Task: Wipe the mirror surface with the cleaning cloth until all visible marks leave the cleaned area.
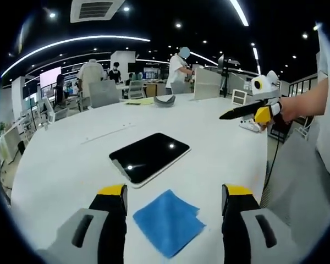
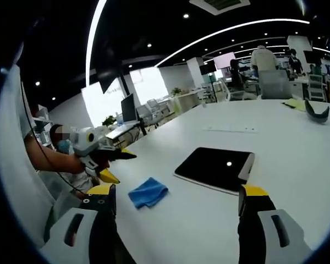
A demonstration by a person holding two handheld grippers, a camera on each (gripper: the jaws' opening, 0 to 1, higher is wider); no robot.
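In the left gripper view my left hand-held gripper (image 1: 175,199) has its jaws spread wide, yellow tips up, with nothing between them but air. Just beyond the tips the blue cloth (image 1: 169,222) lies flat on the white desk (image 1: 60,159), close to the near edge. Past the cloth, a little apart from it, the mirror (image 1: 149,157) lies flat and dark, throwing back two ceiling lights; one corner of it points toward the cloth. There is bare desk on all sides of the mirror. The desk's right edge falls away beside my right jaw, so I have less room on that side than on the left.

In the right gripper view my right hand-held gripper (image 2: 176,199) is also wide open and holds nothing. The cloth (image 2: 148,192) sits just ahead of its left jaw, slightly crumpled, and the mirror (image 2: 215,169) lies farther out toward the right jaw, apart from the cloth. The desk (image 2: 297,143) runs broad and open beyond the mirror.

Each gripper shows in the other's view, held off the desk's edge by a hand (image 1: 290,108), above the surface and well apart from both cloth and mirror.

Far across the desk a dark curved object (image 2: 317,111) rests near a yellow sheet (image 2: 293,103). People (image 1: 179,69) stand among office desks behind.
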